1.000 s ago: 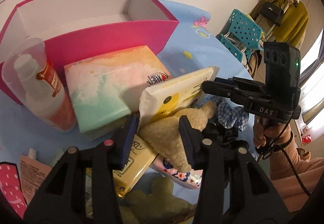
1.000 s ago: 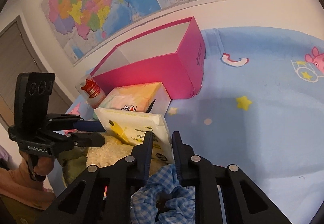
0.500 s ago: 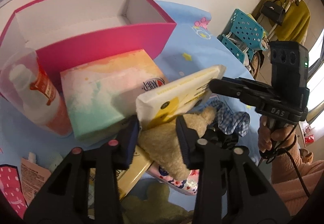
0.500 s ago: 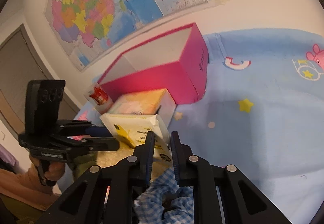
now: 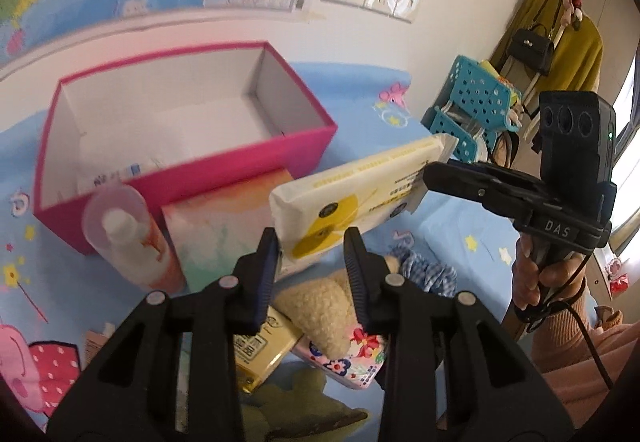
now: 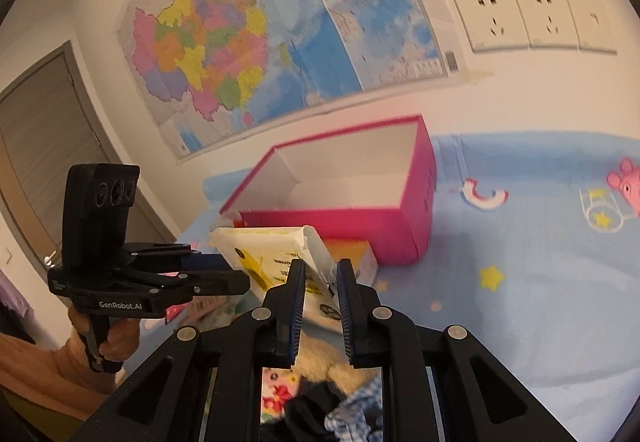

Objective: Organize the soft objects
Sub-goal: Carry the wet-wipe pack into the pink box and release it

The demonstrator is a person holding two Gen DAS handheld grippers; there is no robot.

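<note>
The right gripper point(image 6: 319, 282) is pinching the yellow tissue pack point(image 5: 352, 198) above the pink box point(image 5: 180, 130). The left gripper point(image 5: 311, 254) is sitting open beside it. Only the left view is showing the bottle point(image 5: 136, 242).

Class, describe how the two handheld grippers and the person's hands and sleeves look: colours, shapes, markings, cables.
Both grippers are matte black plastic with angular scissor-like arms, silver rivets and ribbed blue finger pads. The right gripper reads "DAS", carries a boxy three-lens module with a green light, and trails a black cable. The left gripper reads "GenRobot.AI" and has the same module. Bare hands grip the handles; the sleeves are peach-orange knit.
</note>
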